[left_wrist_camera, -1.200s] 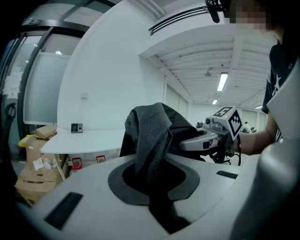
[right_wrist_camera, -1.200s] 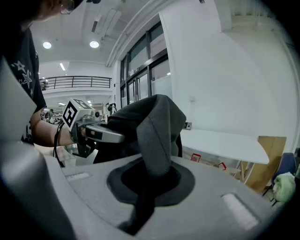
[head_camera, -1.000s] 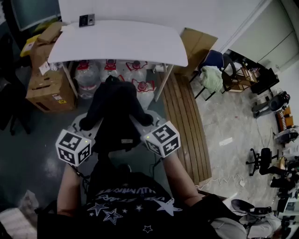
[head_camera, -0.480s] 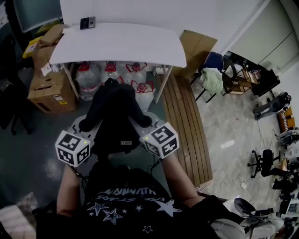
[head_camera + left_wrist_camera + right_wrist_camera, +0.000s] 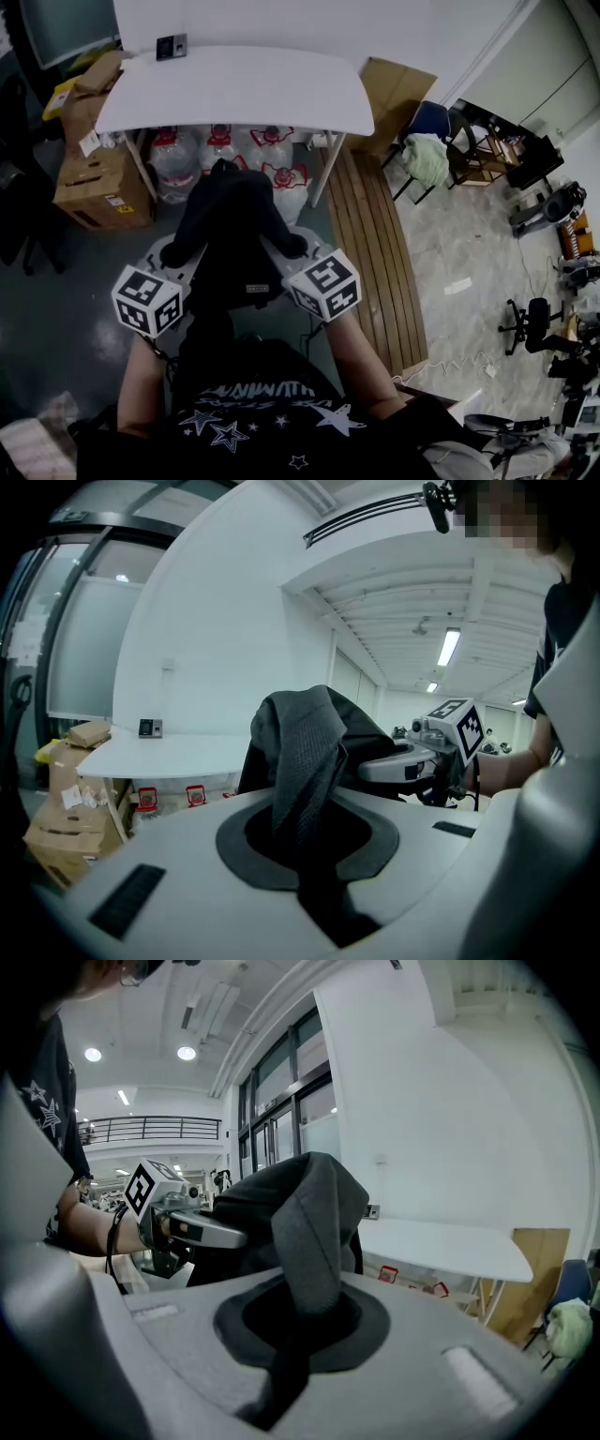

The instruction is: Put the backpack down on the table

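Backpack (image 5: 230,234) held aloft by its shoulder straps, one pinched in each hand. The left tool (image 5: 172,253) is clamped nearly closed on the left strap (image 5: 305,752), and the right tool (image 5: 292,247) is clamped tight on the right strap (image 5: 314,1232), a two-point hold that seems meant to keep the black bag steady and off the floor. It hangs just short of the white bench (image 5: 234,89), not over it. The benchtop is bare except for a small dark device (image 5: 172,43) at its far left edge, leaving broad landing room. Water jugs (image 5: 173,155) sit below the near edge and cardboard boxes (image 5: 98,183) crowd the left, so the bag probably needs lifting over the rim.
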### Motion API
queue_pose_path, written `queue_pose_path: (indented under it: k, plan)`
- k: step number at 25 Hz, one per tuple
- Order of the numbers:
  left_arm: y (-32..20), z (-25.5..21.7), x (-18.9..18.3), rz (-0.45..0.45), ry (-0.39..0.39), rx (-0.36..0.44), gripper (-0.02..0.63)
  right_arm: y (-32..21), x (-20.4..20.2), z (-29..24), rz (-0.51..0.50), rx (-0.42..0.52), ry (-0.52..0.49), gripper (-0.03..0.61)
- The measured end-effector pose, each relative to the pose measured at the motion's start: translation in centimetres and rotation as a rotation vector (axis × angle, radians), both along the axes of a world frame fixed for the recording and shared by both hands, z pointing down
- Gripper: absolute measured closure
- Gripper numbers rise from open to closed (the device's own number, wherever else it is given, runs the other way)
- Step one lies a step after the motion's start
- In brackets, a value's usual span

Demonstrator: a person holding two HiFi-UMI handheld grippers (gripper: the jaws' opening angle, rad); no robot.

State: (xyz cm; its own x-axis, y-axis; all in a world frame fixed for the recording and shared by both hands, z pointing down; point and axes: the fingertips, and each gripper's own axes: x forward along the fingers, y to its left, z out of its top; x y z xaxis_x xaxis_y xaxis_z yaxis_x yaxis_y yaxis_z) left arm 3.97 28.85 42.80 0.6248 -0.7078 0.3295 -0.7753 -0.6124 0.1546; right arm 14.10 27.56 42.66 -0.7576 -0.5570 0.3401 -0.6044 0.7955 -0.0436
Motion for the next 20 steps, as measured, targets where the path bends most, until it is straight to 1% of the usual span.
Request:
queue_pose_path:
  k: [6,10,15,20]
  plan:
    - [-3.0,0.7,-0.8,0.028,0.003,-0.016,0.568,-2.7,-0.8,0.7,0.025,-0.023,0.005,0.566]
    - [-5.7,1.0,-1.9,0.037,0.019,-0.019,0.568,-5.4,-1.9,0.8,0.031,-0.026,0.015,0.566]
    - [-9.7,1.3,-3.9,0.058,0.028,-0.026,0.568,-9.1,-3.9,0.9,0.048,-0.029,0.03,0.566]
    - [-14.6,0.6,-6.0,0.089,0.027,-0.011,0.568,-13.7,-5.9,0.3,0.08,-0.03,0.026,0.566]
